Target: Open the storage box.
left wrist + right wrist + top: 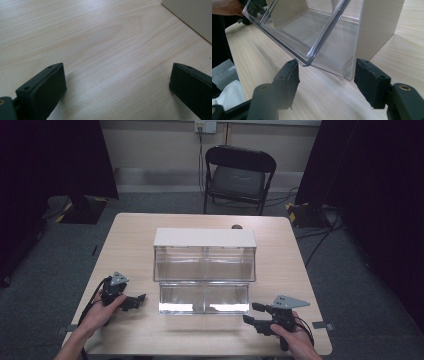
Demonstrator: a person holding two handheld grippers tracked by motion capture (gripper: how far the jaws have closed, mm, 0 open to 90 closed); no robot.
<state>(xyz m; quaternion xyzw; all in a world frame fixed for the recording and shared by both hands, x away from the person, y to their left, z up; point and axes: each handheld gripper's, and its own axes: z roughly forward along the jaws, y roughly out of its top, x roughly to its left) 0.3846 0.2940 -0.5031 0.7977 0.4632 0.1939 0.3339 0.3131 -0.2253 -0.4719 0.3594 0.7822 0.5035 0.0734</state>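
Clear bin unit [204, 270] w/ white top at table [135, 227] center. Left gripper [138, 300] near left edge, jaws spread, empty. Right gripper [252, 312] near front-right corner, jaws spread, empty.

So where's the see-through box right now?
In the high view, the clear box sits mid-table, between the left gripper and right gripper, before the black chair.
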